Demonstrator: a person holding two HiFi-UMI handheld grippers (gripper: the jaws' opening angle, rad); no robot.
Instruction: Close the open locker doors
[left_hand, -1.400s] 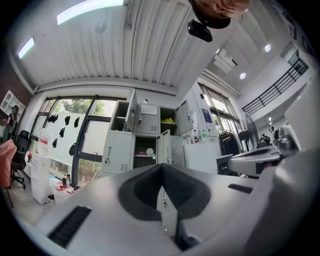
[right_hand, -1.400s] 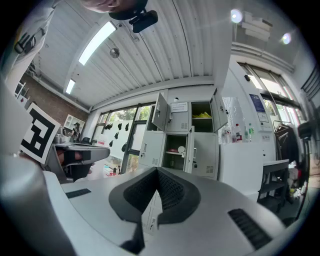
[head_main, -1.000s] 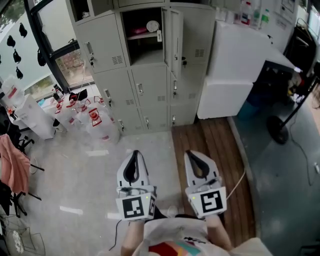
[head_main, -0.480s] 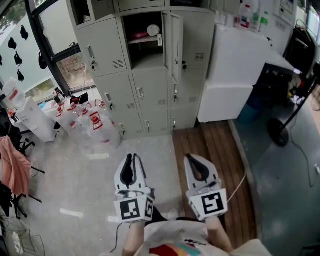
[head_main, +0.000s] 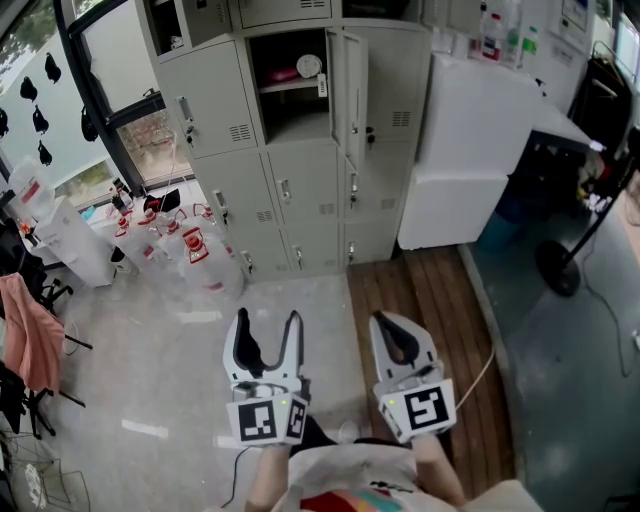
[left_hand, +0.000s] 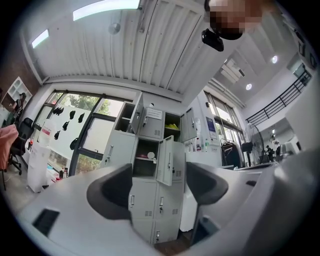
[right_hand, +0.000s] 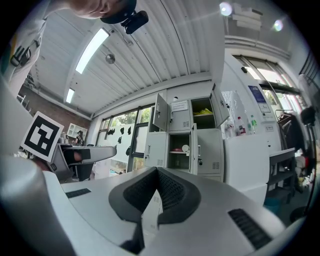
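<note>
Lockers (head_main: 305, 185) top cut off; open compartment (head_main: 290, 112) contents indistinct.

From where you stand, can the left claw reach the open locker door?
Probably not yet. The left claw has just been opening, nothing between its jaws, but the open locker door stands across the floor. Path looks clear; step closer.

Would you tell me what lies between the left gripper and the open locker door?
In the head view, only bare floor up to the lockers; jugs stand off to the left. The left gripper's jaws have just been opening, nothing between them.
</note>
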